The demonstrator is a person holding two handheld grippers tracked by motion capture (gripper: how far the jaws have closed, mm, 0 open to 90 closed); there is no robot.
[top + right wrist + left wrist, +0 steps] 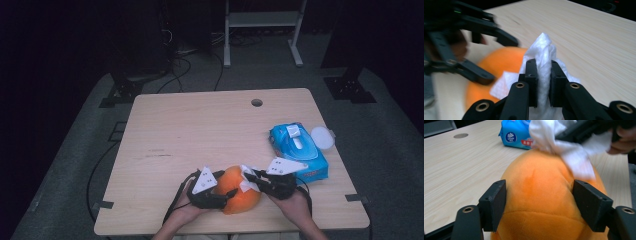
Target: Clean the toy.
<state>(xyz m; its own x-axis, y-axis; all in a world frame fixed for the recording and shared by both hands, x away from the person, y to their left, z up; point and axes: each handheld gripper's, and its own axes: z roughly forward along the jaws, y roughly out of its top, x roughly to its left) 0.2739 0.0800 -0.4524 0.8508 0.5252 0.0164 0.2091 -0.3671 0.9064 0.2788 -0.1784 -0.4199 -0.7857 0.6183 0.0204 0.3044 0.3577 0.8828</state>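
One round, bright orange plush toy sits low at the frame's centre; the left gripper clamps its sides, while the right gripper pinches a crumpled white wipe against it.

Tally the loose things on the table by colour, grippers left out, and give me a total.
Orange: 1, the plush toy
Blue: 1, the pack of wet wipes
White: 2, the wipe clamped in the right gripper and the round lid beside the pack
Total: 4
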